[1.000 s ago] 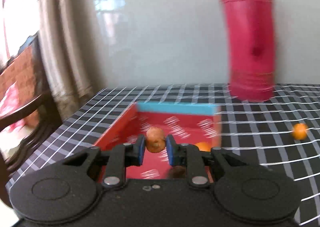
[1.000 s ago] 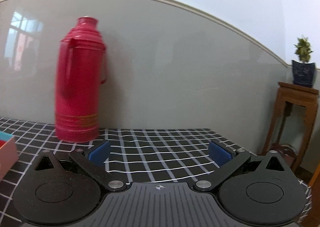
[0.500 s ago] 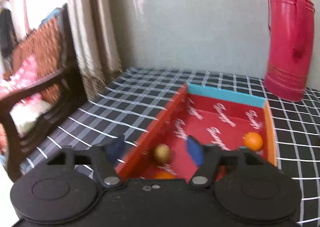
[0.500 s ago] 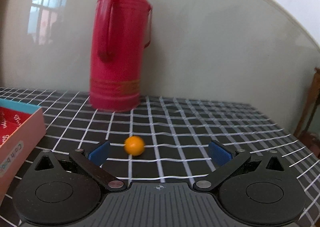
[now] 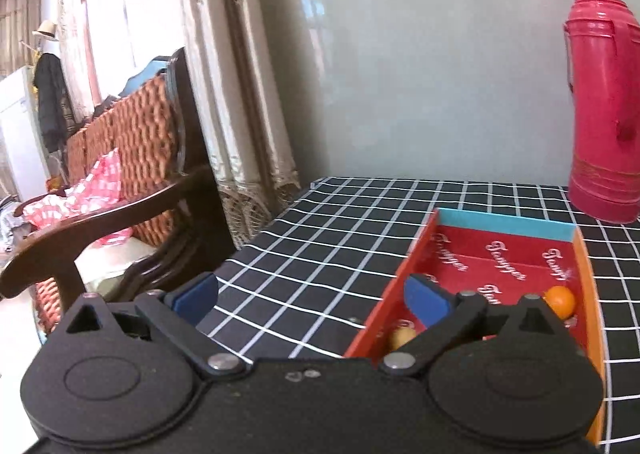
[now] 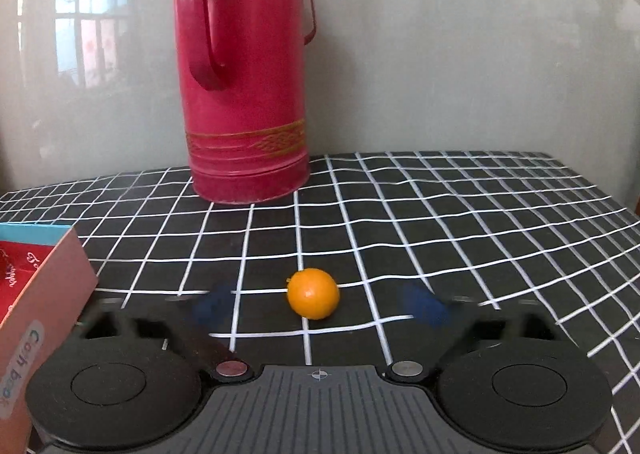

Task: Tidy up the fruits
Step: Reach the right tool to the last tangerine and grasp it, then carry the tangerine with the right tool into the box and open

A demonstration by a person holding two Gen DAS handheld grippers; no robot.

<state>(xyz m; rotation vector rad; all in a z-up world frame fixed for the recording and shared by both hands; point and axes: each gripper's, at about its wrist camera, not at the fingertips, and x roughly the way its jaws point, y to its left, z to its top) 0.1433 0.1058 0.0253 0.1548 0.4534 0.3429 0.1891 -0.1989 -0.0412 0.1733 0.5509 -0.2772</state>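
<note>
A shallow red box (image 5: 504, 254) with a blue far wall lies on the checked table. In it lie a small brownish fruit (image 5: 401, 337) near the left wall and a small orange (image 5: 560, 300) at the right wall. My left gripper (image 5: 312, 296) is open and empty, above the box's left edge. In the right wrist view a small orange (image 6: 313, 293) lies on the cloth, centred between the blurred fingers of my open right gripper (image 6: 320, 308). The box corner (image 6: 44, 278) shows at the left.
A tall red thermos (image 6: 244, 65) stands by the wall behind the orange, and in the left wrist view (image 5: 604, 101) at the far right. A wooden armchair (image 5: 120, 193) stands off the table's left edge. The black-and-white checked cloth (image 6: 460, 234) covers the table.
My left gripper opened, dropped the brownish fruit into the box and drew back left. My right gripper moved forward and down toward the orange on the cloth.
</note>
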